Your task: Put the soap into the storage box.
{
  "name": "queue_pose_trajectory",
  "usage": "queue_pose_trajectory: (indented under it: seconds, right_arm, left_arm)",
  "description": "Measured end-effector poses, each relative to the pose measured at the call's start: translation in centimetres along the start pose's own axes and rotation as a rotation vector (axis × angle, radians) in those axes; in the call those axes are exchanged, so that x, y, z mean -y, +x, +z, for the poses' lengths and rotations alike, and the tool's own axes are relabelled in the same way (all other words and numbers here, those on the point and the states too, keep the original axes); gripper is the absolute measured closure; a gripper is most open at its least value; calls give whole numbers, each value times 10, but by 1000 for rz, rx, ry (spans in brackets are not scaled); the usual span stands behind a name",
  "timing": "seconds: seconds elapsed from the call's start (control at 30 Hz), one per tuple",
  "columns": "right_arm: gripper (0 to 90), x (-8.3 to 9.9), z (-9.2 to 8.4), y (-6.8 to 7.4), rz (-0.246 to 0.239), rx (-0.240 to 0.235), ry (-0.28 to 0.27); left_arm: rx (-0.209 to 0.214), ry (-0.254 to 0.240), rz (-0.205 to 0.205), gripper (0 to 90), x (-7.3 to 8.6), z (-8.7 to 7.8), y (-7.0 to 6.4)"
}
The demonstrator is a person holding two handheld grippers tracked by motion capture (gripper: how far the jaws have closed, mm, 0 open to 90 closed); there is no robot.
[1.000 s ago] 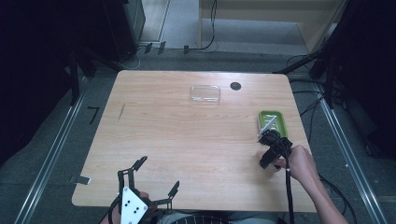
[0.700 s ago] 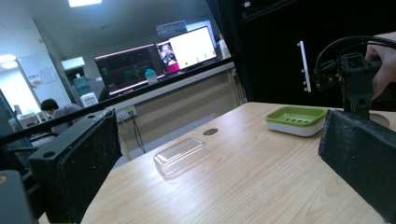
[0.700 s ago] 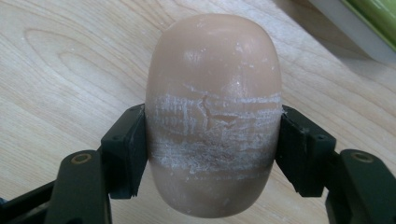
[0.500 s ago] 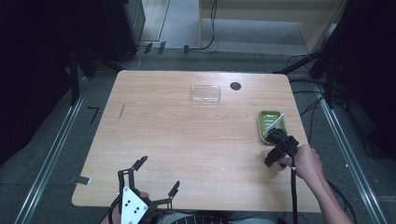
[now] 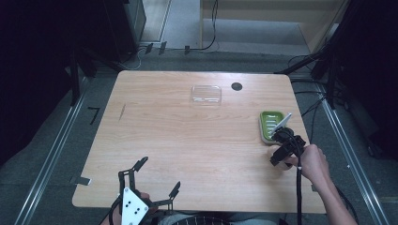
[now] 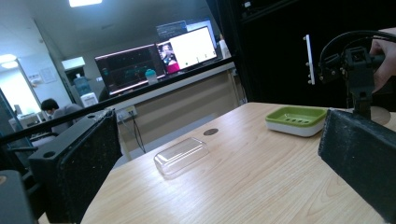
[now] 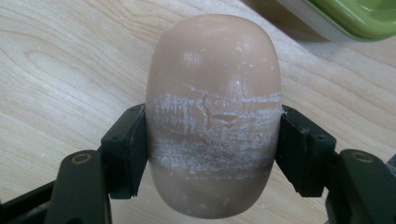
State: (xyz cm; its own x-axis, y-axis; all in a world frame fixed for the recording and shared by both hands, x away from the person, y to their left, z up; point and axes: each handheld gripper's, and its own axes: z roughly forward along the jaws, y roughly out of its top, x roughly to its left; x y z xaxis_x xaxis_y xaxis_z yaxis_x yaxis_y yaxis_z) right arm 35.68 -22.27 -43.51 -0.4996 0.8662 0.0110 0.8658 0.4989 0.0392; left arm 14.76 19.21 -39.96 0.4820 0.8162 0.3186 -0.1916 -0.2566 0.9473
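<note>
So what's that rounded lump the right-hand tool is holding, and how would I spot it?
Start at the wooden table and go to its right edge, where a green soap dish sits. Just in front of it, the right gripper clamps a bar of soap: a smooth tan oval, scuffed white across the middle.

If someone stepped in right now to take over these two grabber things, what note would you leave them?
Right gripper: shut on the tan bar of soap, held just beside the green soap dish.
Left gripper: open, holding nothing, at the table's near edge.
Clear plastic lid: lies apart, toward the far edge.
Done: soap gripped.
Left, probably: set soap in the dish, perhaps fit the lid.
</note>
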Motion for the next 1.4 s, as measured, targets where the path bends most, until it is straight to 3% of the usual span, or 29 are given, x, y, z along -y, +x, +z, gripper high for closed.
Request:
queue_pose_trajectory:
  seconds: [0.37, 0.9, 1.4]
  right_arm:
    - [334, 2, -4, -8, 28, 3, -16]
    - [335, -1, -15, -14, 70, 28, -84]
    - [335, -14, -28, -18, 104, 29, -136]
  left_arm:
    - [-1, 1, 0, 0, 0, 0, 0]
    - [0, 0, 2, 0, 0, 0, 0]
    - [-2, 1, -1, 0, 1, 0, 0]
